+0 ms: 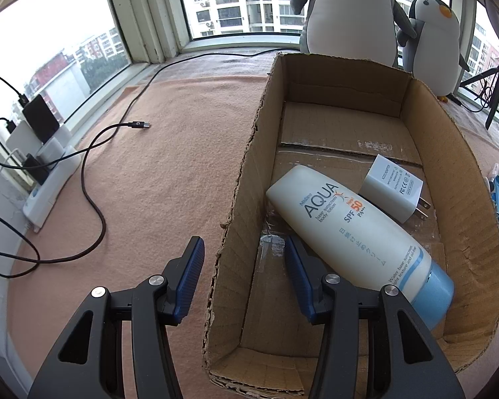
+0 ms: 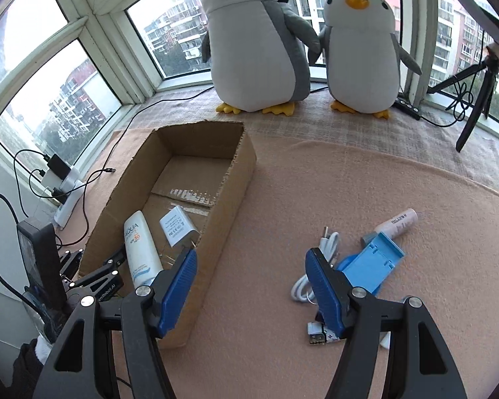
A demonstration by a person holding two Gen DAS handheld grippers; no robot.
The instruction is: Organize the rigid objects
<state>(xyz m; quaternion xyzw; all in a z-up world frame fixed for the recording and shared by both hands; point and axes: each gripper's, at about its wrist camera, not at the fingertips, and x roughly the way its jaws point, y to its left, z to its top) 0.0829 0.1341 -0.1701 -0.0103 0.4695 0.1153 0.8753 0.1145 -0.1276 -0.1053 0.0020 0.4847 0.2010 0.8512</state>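
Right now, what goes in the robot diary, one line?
left gripper: open, over box wall | right gripper: open | cardboard box: sunscreen bottle, charger

**Readable print in the box**

The sunscreen bottle reads "AQUA", "base sunscreen body lotion", "SPF 50 PA+++" and a line of Japanese characters. The white charger bears "AC/DC ADAPTER", with FCC and CE marks; its finer print is illegible.
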